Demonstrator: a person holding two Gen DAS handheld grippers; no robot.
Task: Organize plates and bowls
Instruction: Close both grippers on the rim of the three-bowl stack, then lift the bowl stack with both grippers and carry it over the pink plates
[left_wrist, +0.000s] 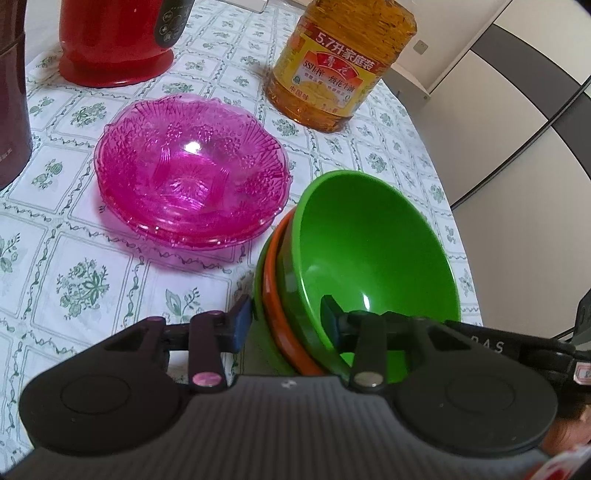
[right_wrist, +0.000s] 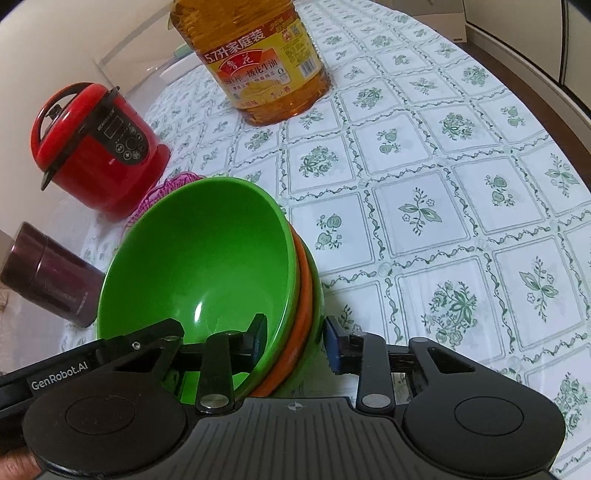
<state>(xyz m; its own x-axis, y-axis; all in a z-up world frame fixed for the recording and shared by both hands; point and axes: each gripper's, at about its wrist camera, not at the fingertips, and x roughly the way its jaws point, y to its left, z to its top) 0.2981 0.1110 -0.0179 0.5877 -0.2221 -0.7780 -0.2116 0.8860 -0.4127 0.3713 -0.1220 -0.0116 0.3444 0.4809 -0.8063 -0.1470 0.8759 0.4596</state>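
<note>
A stack of three nested bowls stands on the tablecloth: a green bowl (left_wrist: 369, 251) (right_wrist: 199, 258) sits tilted on top, with an orange bowl (left_wrist: 273, 295) (right_wrist: 304, 280) under it and another green bowl (left_wrist: 258, 291) (right_wrist: 317, 295) at the bottom. My left gripper (left_wrist: 286, 321) straddles the stack's near rim, one pad inside the top bowl and one outside, shut on the rims. My right gripper (right_wrist: 295, 339) clamps the same stack from the other side in the same way. Two or more pink glass bowls (left_wrist: 192, 177) (right_wrist: 159, 192) sit nested just beyond the stack.
A large oil bottle (left_wrist: 332, 66) (right_wrist: 258, 62) stands at the back. A red cooker (left_wrist: 110, 40) (right_wrist: 99, 147) and a dark maroon canister (left_wrist: 11, 110) (right_wrist: 51, 273) stand on the left. The round table's edge (left_wrist: 454, 236) curves close to the stack. Patterned cloth (right_wrist: 443, 184) lies to the right.
</note>
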